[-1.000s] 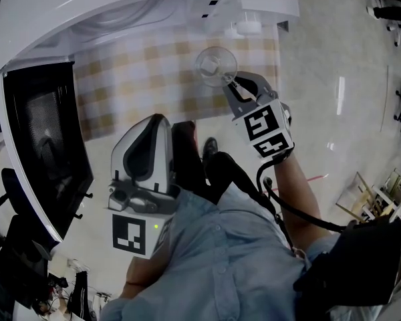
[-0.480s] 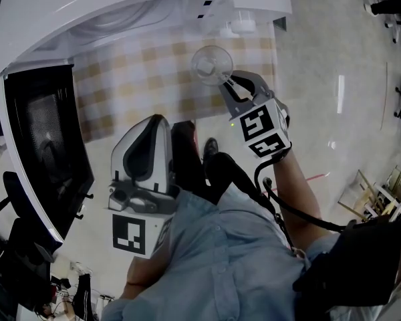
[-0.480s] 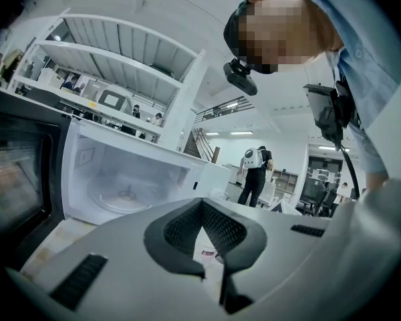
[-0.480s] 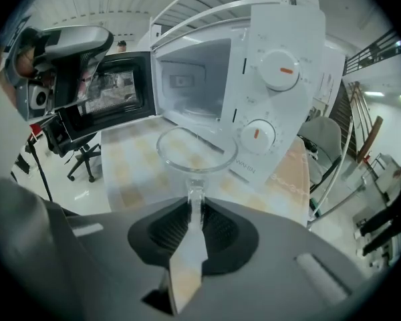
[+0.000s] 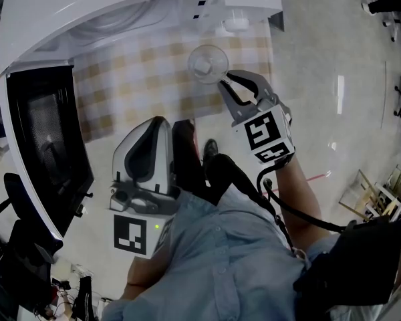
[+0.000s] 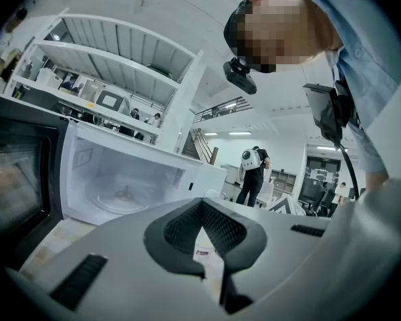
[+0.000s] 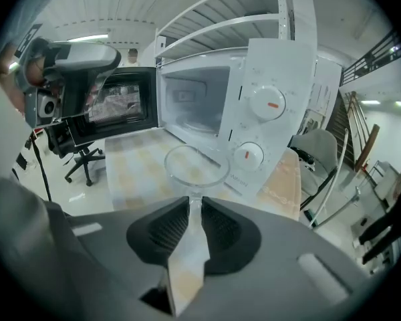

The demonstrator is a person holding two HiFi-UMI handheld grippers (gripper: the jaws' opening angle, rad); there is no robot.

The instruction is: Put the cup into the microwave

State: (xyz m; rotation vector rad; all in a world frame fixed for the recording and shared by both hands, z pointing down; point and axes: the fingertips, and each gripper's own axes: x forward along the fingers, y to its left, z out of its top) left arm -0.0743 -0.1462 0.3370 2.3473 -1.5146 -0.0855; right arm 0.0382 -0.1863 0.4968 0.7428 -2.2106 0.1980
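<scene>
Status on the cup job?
Left gripper shut, empty. Right gripper jaws opening, cup between them. Cup upright on checked cloth, outside microwave. Door open, nothing blocking.

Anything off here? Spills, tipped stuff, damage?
Nothing stands out. The cup stands upright on the checked cloth in front of the open microwave, with no spill. The right gripper has its jaws opening, with the cup's stem between them.
</scene>
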